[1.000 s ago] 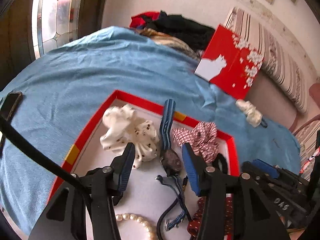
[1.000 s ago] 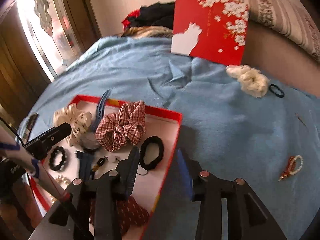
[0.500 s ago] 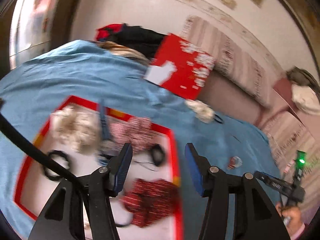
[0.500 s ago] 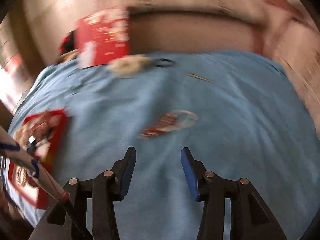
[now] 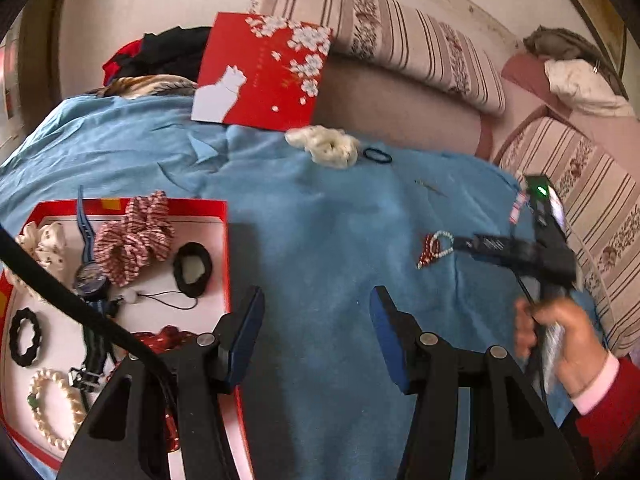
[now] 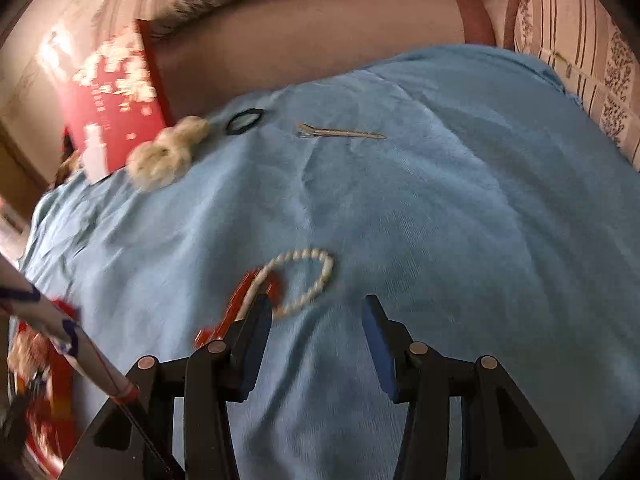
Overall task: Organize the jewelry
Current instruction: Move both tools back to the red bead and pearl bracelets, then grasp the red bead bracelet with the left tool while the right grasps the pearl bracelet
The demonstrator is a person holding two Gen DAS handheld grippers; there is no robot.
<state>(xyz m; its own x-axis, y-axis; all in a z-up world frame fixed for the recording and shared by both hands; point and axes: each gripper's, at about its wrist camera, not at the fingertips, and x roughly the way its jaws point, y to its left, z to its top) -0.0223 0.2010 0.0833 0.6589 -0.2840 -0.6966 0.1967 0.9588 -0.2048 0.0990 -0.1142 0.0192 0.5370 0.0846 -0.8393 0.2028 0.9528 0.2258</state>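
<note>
My right tongs (image 6: 316, 316) hang low over the blue blanket (image 6: 440, 208), released (nothing gripped). White pearl bracelet with red beads (image 6: 304, 280) lies just ahead, touching the left finger. Left tongs (image 5: 316, 320) also released, beside the red tray (image 5: 227, 248).

Black-framed left gripper (image 5: 316, 320), blue pads, silver screws; bare hand (image 5: 560, 344), red sleeve, perhaps pink cuff.

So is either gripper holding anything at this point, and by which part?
Nothing is held. The left gripper is open over bare blue cloth. The right gripper is open too, just short of the pearl bracelet, not gripping it.
</note>
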